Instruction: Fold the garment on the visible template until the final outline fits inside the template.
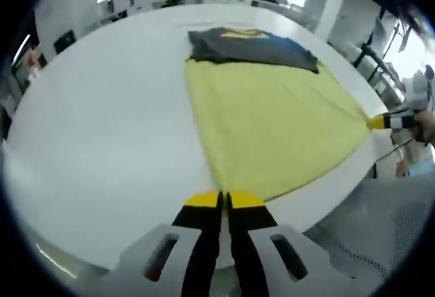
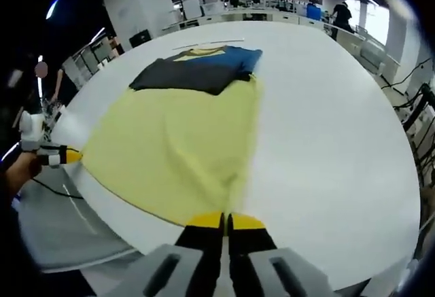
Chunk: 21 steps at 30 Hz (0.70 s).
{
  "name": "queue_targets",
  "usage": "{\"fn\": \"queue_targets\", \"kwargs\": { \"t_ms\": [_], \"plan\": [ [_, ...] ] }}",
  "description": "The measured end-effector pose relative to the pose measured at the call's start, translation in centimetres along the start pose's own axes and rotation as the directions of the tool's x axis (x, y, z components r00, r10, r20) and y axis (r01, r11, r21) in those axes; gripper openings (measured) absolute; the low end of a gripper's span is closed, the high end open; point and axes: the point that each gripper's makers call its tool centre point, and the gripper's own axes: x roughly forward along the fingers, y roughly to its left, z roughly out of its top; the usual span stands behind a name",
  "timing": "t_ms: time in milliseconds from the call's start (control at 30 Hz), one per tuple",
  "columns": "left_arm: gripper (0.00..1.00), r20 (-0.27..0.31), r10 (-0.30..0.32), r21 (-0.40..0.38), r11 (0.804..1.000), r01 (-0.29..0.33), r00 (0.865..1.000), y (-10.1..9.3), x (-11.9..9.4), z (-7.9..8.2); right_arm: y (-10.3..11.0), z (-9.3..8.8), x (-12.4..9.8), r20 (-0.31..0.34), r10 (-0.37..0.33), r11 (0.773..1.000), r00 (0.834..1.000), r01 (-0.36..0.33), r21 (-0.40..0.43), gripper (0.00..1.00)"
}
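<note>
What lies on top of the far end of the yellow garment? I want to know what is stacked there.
A dark folded garment with blue and yellow on it lies across the far edge of the yellow garment. Whatever is under either garment is covered.

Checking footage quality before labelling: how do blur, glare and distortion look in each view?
Left gripper view: fisheye bends the white table into a dome; yellow garment slightly soft; window glare at upper right. Right gripper view: same curvature, ceiling lights flare at top; the garment's near edge by the right gripper is blurred.
</note>
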Motion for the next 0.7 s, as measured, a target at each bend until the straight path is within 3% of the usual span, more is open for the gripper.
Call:
{"fn": "queue_targets", "kwargs": {
  "t_ms": [167, 600, 700],
  "plan": [
    [0.0, 0.001, -0.002, -0.018, 1.0, 0.002, 1.0, -0.2, -1.4, -0.2, 0.7, -0.8, -0.7, -0.004, 0.02, 1.0, 1.0, -0.02, -0.006, 0.0],
    [0.0, -0.038, -0.021, -0.003, 1.0, 0.021, 0.999, -1.3, -3.3, -2.8, 1.8, -3.2, -2.0, -0.024, 0.027, 0.999, 0.999, -0.027, -0.021, 0.0],
    [0.0, -0.056, -0.031, -0.031, 0.999, 0.029, 0.998, -1.8, -3.9, -3.5, 1.6, -3.6, -2.3, -0.035, 0.028, 0.999, 0.999, -0.029, -0.025, 0.0]
  ]
}}
